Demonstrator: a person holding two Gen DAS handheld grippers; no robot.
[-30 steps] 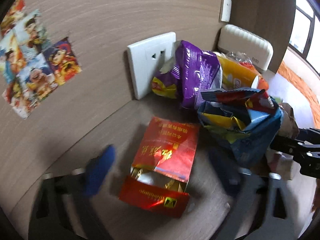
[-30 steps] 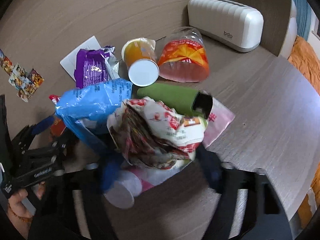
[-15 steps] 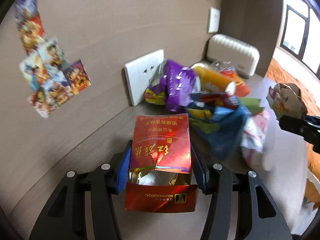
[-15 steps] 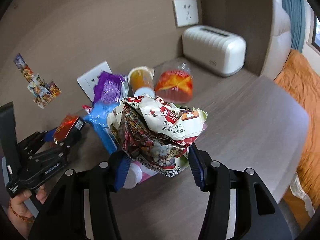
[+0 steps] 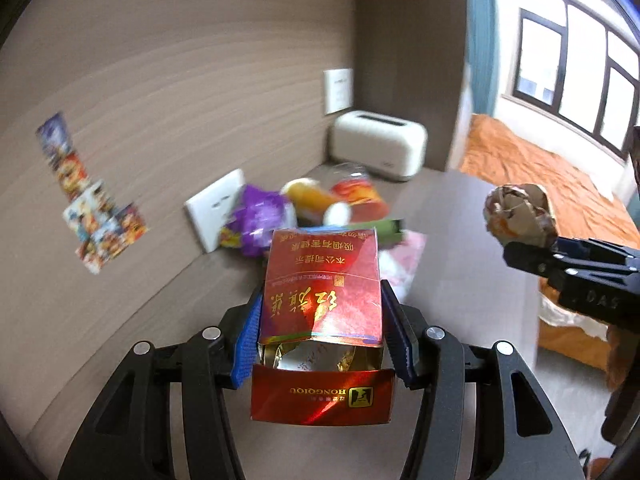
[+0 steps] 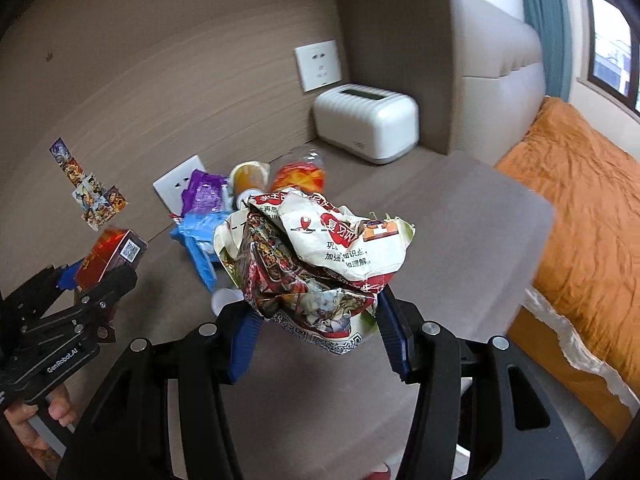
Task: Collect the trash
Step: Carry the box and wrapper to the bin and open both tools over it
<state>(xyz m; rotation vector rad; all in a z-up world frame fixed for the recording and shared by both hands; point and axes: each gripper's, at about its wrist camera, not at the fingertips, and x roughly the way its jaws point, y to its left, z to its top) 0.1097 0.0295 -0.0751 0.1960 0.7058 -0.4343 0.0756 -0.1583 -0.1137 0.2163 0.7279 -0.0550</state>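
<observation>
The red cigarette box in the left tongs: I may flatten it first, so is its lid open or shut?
Open. The red cigarette box has its lid flap hanging down toward the camera, exposing gold foil inside.

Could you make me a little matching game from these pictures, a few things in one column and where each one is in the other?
Things:
1. red box
2. crumpled wrapper
3. purple bag
4. white toaster

Places:
A. at the far wall corner
B. in the right tongs
C. leaning by the low white wall plate
D. in the left tongs

Pairs: 1-D, 2-B, 3-C, 4-A
</observation>
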